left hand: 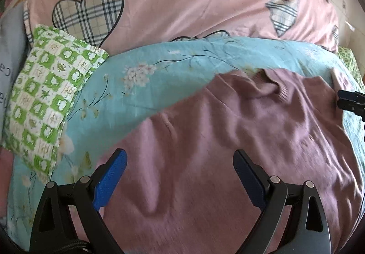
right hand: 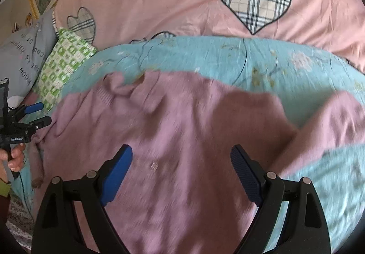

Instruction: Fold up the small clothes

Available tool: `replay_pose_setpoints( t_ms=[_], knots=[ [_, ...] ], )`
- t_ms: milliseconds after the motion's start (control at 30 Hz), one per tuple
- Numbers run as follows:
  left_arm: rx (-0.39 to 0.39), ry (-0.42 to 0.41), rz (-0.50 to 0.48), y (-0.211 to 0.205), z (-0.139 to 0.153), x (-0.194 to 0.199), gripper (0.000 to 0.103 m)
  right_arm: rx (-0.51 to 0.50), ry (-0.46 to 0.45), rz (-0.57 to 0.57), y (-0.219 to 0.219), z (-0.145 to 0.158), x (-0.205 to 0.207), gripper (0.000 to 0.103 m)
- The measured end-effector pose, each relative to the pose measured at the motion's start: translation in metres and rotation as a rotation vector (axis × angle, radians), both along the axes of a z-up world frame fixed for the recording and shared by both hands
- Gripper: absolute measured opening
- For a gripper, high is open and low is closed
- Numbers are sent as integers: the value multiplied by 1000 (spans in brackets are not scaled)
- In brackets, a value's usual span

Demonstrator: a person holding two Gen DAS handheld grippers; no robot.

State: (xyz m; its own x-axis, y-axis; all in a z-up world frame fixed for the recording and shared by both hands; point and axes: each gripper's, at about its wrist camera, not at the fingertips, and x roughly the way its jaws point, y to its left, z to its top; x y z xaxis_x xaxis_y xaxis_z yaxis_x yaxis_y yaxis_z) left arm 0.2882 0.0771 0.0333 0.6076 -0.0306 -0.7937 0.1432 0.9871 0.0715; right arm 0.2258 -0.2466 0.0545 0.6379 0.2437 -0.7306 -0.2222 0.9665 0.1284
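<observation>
A mauve knit sweater lies spread on a light blue floral quilt, neckline at the far side. It also shows in the right wrist view, with one sleeve stretching right. My left gripper is open and empty just above the sweater's lower left part. My right gripper is open and empty above the sweater's middle. The right gripper's tips show at the right edge of the left view. The left gripper shows at the left edge of the right view.
A green-and-white checked pillow lies left of the sweater. A grey printed pillow sits behind it. A pink duvet with plaid hearts covers the far side of the bed.
</observation>
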Motion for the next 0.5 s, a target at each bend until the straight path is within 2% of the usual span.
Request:
replay_pose_setpoints(
  t_ms=[167,300,433,500],
  knots=[
    [-18,38,0,15,-8,46,95,-54,-9,14,-7,-2,50,88],
    [-35,104,-80,21,-22,82,95,-72,9,37,-9,-10,91,88],
    [-11,163,-101,24,-41,109,95,-133,25,131,2,-26,124,88],
    [-15,215,-122,24,-55,120,91,-146,36,161,5,-35,133,88]
  ],
)
